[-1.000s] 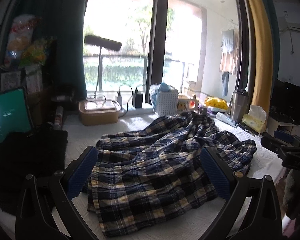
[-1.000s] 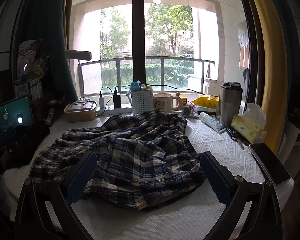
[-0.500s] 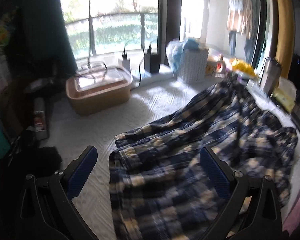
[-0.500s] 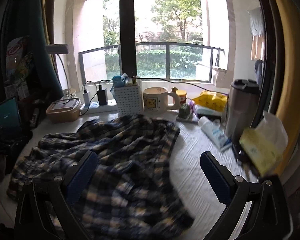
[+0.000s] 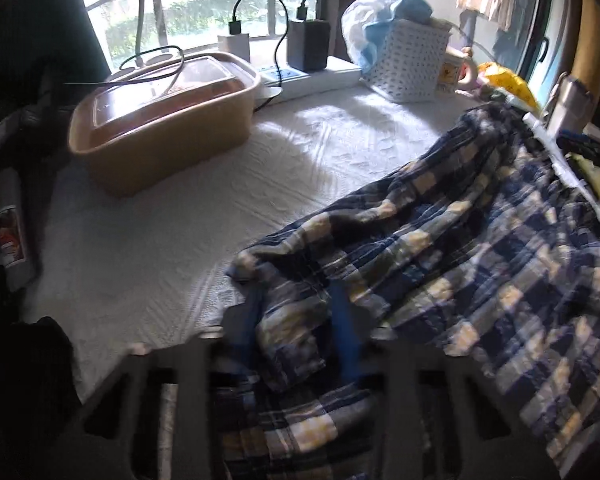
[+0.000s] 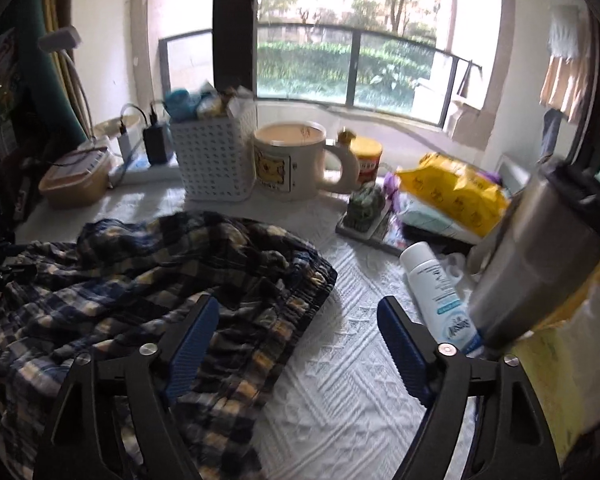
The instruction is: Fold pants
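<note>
The plaid pants lie crumpled on the white counter, spreading from 6 toward 2 o'clock in the left view. The left tongs pinch a bunched edge of the fabric. The right tongs gape wide with nothing held, straddling the elastic waistband. Soft, light and floppy, the cloth probably handles best gripped at waistband corners or hems.
</note>
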A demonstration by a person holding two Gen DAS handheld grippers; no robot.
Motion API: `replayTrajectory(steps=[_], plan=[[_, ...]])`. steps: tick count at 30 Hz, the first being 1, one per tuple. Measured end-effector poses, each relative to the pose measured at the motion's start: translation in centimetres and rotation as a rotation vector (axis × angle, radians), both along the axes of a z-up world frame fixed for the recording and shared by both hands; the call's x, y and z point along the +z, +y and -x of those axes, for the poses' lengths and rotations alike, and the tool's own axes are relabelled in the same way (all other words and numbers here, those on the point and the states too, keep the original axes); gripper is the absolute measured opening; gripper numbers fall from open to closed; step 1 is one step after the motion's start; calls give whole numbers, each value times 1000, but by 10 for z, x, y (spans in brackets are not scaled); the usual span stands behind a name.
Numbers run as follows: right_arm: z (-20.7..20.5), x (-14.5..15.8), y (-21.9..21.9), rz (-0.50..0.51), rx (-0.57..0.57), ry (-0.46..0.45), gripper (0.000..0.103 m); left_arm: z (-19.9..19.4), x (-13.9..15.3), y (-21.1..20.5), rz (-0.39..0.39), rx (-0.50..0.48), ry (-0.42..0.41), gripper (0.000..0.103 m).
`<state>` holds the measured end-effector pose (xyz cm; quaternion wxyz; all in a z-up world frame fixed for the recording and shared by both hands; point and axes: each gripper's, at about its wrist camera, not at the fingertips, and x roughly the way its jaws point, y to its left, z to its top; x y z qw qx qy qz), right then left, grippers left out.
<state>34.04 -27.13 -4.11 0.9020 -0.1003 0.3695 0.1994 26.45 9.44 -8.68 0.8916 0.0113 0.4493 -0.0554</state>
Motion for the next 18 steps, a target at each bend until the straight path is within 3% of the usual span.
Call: replayTrajectory(steps=[2,6,9,12,18], plan=[[-20,-12,0,-9,3,41,75,-1,1,1,1,-2,-7,11],[-48,-31,4,-42,27,125,61,-9,7,9,-52,17,-53,7],[-60,-40,11,-36,49,162,35,-16,16,14,-82,44,-96,4],[-56,-32,19,0,63,105,26,-27,29,16,-131,60,-153,4],[-58,2,25,19,12,-51,25,-59,57,31,-188,139,-267,4]])
